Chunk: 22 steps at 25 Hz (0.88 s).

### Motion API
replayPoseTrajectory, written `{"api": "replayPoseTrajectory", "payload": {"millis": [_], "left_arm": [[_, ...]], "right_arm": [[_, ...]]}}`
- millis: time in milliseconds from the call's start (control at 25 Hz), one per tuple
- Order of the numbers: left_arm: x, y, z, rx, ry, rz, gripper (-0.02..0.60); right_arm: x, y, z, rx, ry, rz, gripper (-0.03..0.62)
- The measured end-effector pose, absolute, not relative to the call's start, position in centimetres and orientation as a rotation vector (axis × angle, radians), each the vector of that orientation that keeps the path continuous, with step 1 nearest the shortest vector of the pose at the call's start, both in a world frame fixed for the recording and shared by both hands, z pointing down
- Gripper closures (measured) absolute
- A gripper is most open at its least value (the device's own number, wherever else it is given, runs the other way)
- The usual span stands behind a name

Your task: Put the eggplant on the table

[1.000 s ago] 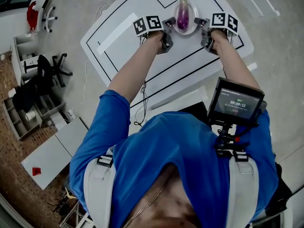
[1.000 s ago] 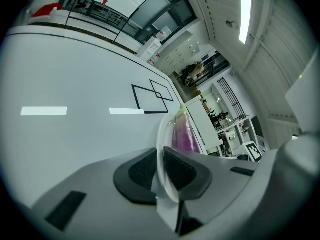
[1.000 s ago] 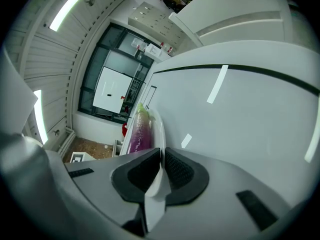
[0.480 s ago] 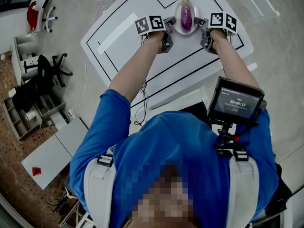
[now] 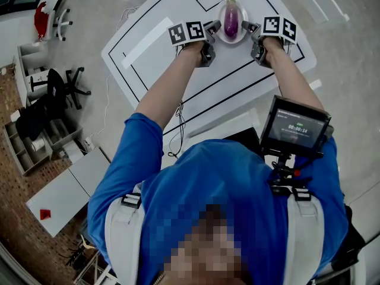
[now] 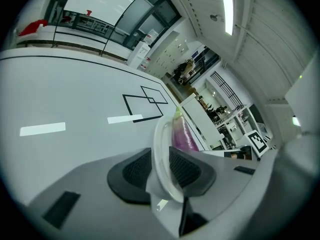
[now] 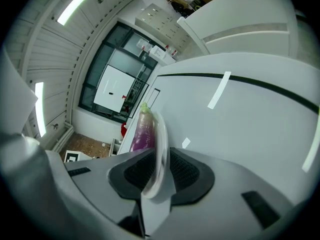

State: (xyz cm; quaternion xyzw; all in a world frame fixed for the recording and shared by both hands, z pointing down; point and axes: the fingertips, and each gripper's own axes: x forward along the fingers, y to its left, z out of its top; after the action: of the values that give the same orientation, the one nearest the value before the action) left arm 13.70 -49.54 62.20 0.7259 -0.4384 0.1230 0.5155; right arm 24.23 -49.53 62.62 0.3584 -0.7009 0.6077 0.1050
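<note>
left gripper (image 5: 209,33): jaws pinch left rim of white plate (image 5: 240,34) | right gripper (image 5: 254,35): jaws pinch opposite rim | eggplant (image 5: 231,19): on plate, between both grippers | table (image 5: 148,46): below

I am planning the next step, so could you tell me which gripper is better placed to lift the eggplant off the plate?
Neither clearly. The left gripper and right gripper are shut on opposite rims of the plate, with the eggplant lying about midway between them. Either would have to let go first.
</note>
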Motion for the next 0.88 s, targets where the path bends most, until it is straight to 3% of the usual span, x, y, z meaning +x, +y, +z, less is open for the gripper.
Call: {"api": "replayPoseTrajectory", "payload": {"millis": [880], "left_arm": [[10.3,-47.1,60.8,1.712,-1.128,0.16,0.485]], "right_arm": [[25.7,-48.0,61.5,1.124,-2.088,1.749,0.53]]}}
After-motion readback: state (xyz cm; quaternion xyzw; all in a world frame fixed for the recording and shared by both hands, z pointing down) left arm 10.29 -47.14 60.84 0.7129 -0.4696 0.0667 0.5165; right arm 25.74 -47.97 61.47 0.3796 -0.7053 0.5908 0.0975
